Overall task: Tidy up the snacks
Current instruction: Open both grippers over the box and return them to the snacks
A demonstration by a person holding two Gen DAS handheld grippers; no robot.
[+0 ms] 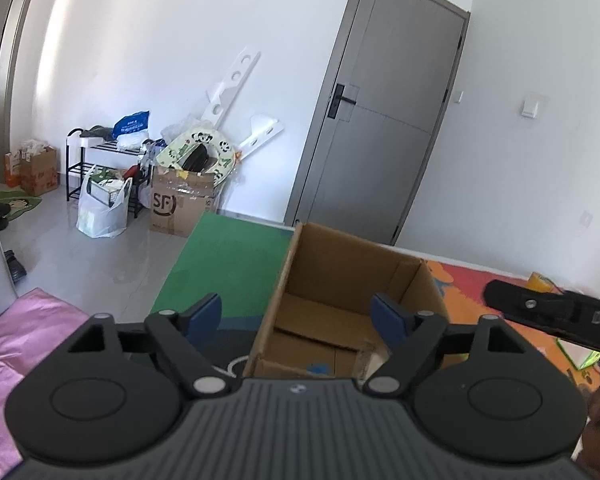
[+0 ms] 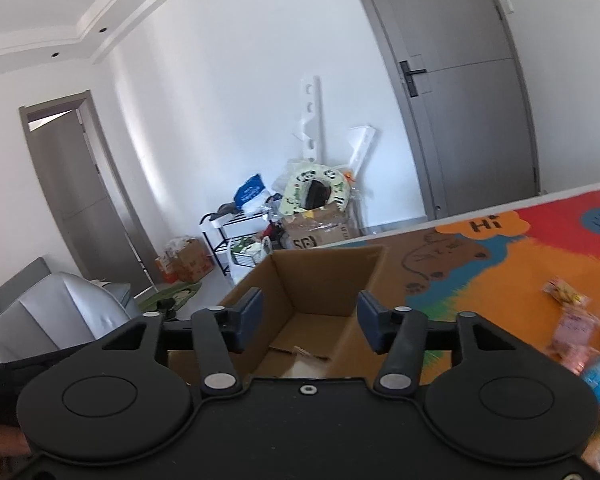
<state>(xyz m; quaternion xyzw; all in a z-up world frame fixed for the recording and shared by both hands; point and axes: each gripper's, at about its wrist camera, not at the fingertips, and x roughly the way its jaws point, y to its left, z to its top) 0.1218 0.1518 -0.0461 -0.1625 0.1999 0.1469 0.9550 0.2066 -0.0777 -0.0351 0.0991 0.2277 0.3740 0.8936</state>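
Note:
An open brown cardboard box [image 1: 340,280] stands on a colourful mat; it also shows in the right wrist view [image 2: 324,280]. My left gripper [image 1: 298,316] is open and empty, its left finger outside the box's left wall and its right finger over the inside. My right gripper [image 2: 308,320] is open and empty above the box's near edge. Part of the right gripper [image 1: 548,312] shows at the right of the left wrist view. Several snack packets [image 2: 572,320] lie on the mat to the right of the box. A pale item [image 2: 304,356] lies on the box floor.
The mat [image 2: 500,264] is orange, red and blue with a "Hi" print; its left part is green [image 1: 228,264]. A pink cloth [image 1: 12,344] lies at left. Beyond are a grey door [image 1: 380,128], a shoe rack, bags and an SF carton [image 1: 176,204]. A grey sofa [image 2: 56,312] stands at left.

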